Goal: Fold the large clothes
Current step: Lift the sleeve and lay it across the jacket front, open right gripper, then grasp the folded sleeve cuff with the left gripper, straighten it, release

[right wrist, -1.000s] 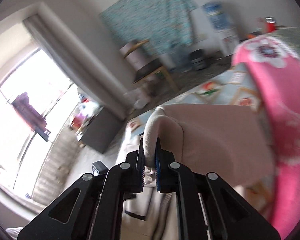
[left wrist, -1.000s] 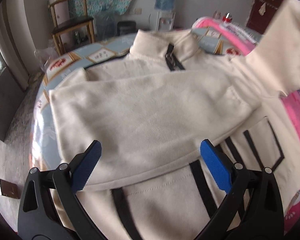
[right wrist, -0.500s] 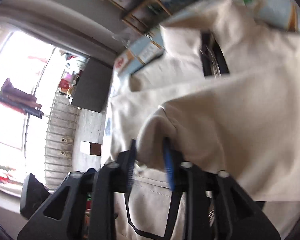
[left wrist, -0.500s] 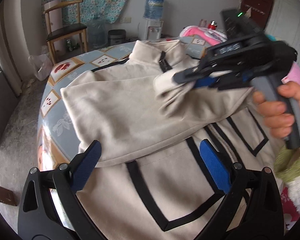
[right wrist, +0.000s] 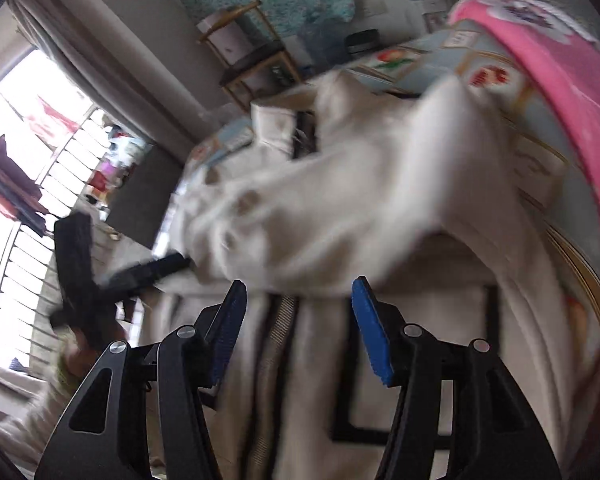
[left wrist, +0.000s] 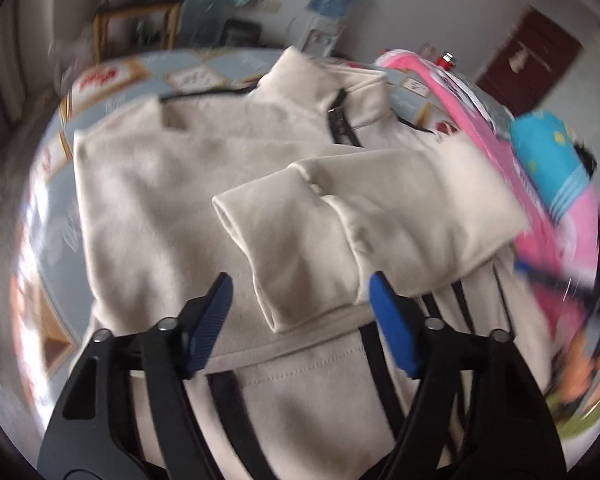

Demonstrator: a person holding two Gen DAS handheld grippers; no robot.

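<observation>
A cream jacket (left wrist: 172,184) with black trim and a zipped collar (left wrist: 340,92) lies flat on the round table (left wrist: 112,76). Both sleeves are folded across its chest, the upper one ending in a cuff (left wrist: 260,216). My left gripper (left wrist: 300,312) hovers over the hem, its jaws closing; the cuff's lower edge shows between the blue pads, which do not press on it. My right gripper (right wrist: 298,320) stands over the zip with its jaws opening and nothing gripped. The blurred sleeve (right wrist: 340,208) lies just ahead of it. A black finger (right wrist: 160,268) of the left gripper shows at the left.
A pink blanket (left wrist: 540,240) with a blue item (left wrist: 548,152) on it borders the jacket on the right. Beyond the table stand a wooden chair (left wrist: 140,24), a water dispenser (left wrist: 328,8) and a dark red door (left wrist: 528,64). A bright window (right wrist: 28,184) is at the left.
My right gripper brought the sleeve down across the chest, let go of it and left the left wrist view. My left gripper's jaws have narrowed.
</observation>
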